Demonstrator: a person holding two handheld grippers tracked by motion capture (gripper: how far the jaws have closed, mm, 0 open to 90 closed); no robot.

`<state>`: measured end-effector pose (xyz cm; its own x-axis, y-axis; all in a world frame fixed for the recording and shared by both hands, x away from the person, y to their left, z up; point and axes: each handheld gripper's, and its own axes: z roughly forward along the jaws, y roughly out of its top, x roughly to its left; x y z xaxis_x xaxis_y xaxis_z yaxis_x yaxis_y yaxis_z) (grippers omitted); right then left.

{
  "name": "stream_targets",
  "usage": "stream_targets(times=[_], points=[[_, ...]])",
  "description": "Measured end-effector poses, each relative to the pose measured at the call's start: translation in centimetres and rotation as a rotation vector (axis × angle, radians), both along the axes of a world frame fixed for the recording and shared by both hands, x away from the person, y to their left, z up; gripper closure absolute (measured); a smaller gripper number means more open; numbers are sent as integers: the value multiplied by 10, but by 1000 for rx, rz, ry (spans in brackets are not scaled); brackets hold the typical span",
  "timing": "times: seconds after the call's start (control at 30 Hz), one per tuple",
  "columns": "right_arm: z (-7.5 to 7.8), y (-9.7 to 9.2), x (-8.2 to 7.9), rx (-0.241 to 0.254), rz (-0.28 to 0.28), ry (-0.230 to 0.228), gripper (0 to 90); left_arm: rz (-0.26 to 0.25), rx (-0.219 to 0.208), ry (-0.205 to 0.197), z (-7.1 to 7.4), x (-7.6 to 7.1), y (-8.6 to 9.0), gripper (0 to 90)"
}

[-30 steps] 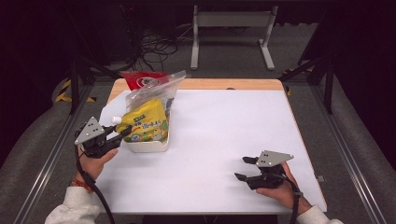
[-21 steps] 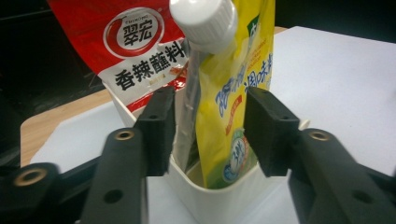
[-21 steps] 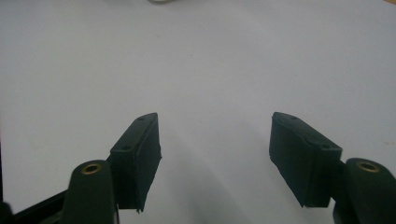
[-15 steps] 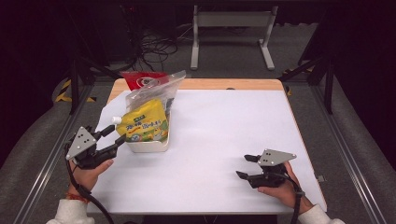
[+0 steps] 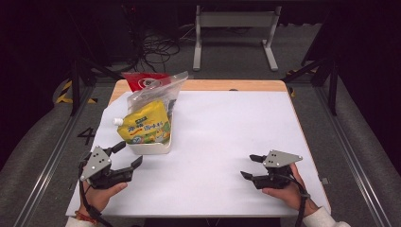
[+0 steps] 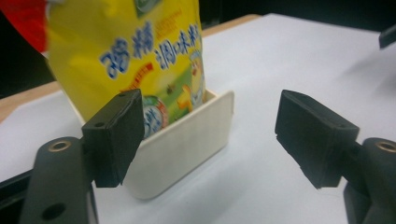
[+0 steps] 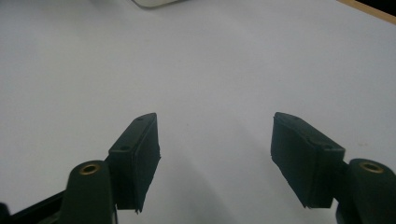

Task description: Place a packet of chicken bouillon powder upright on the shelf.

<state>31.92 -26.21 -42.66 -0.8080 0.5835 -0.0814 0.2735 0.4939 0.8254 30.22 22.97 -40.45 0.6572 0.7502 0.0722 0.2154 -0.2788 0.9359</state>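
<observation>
With its jaws just opened and empty, the left gripper (image 5: 126,158) sits at 7 o'clock of the tray (image 5: 150,146) holding the yellow pouch (image 5: 146,124). The right gripper (image 5: 252,167) rests open and empty on the surface (image 5: 227,137). Placement appears complete; next, retract clear of the tray.

This looked like a lab or test studio set up for recording rather than a home. A white-topped table (image 5: 227,142) with a wooden edge stood alone on a grey carpeted floor (image 5: 359,142), ringed by black curtains and dark metal stands (image 5: 331,80). Loose cables (image 5: 156,45) lay on the floor behind it, beside a grey metal frame (image 5: 234,28).
</observation>
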Motion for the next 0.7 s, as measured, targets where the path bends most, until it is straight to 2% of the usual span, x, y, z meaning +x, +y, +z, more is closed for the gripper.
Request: stream_targets(times=[0.13,0.2,0.27,0.47,0.57,0.7], points=[[1,-1,0,3,-5,-5,315,-30,40,33,-10,3,-10,229],[2,-1,0,-4,-9,-14,308,-34,67,37,-14,3,-15,220],[3,-2,-1,-10,-13,-21,304,-46,72,55,-17,4,-20,204],[6,-6,-3,-15,-31,-37,286,-83,133,57,-24,3,-31,193],[7,-8,-5,-17,-38,-48,278,-98,124,81,-28,4,-33,175],[8,-11,-8,-37,-58,-74,259,-123,161,96,-34,2,-38,156]])
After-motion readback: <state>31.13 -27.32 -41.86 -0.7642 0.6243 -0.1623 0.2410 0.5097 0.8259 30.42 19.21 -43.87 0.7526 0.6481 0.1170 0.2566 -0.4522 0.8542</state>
